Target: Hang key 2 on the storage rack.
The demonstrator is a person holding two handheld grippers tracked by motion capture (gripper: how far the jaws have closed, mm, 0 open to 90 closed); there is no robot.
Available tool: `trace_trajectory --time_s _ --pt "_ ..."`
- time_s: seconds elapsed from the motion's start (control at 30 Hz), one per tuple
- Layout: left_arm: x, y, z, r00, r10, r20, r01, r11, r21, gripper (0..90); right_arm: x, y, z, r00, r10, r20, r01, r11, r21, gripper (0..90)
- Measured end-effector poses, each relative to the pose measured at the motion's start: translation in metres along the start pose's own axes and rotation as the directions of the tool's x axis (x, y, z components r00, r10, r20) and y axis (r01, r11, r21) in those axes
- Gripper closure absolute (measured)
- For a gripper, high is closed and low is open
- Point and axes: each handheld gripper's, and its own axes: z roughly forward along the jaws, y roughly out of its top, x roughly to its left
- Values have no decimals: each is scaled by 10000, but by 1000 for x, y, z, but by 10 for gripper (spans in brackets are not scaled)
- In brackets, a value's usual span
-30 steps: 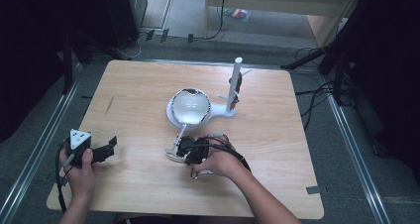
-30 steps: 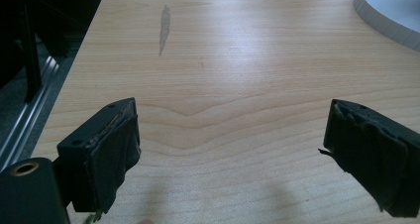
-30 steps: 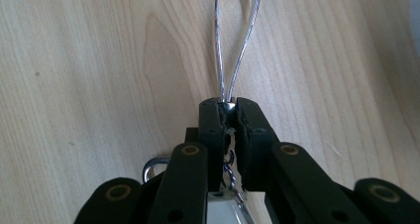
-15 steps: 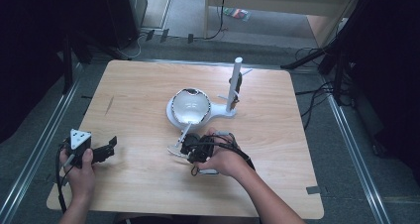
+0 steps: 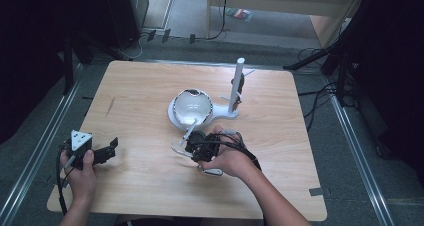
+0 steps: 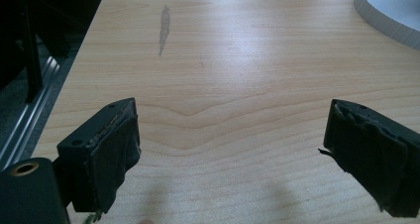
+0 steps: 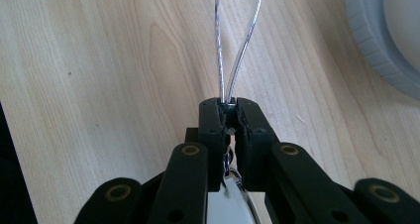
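Right claw (image 7: 228, 105): pressed together, pinching a thin shiny wire loop (image 7: 233, 50) between its black tips.
Wire loop: two bright strands are seen running straight out from the claw tips, over the table (image 7: 99, 60); in the high view a thin pale stick (image 5: 189, 132) is seen at the claw, slanting up to the bowl.
Just past the right claw: a white round bowl (image 5: 192, 106) is set on a white base (image 5: 220, 116); a white post (image 5: 236, 86) is stood up on that base.
Left claw (image 6: 230, 149): spread wide, with nothing between its tips, held low over the bare wood.
Far from the left claw: the white base edge (image 6: 391, 16) is seen at the top corner.
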Motion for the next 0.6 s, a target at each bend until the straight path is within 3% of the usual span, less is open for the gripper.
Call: trace_trajectory --time_s 0.43,0.6 --pt "0 0 0 10000 2 -5 -2 10000 9 75 -6 -10 -19 9986 445 269 -431 9977 -516 834" --pt "0 0 0 10000 2 -8 -2 10000 11 76 -8 -14 -29 9967 639 495 -587 9931 -1012 834"
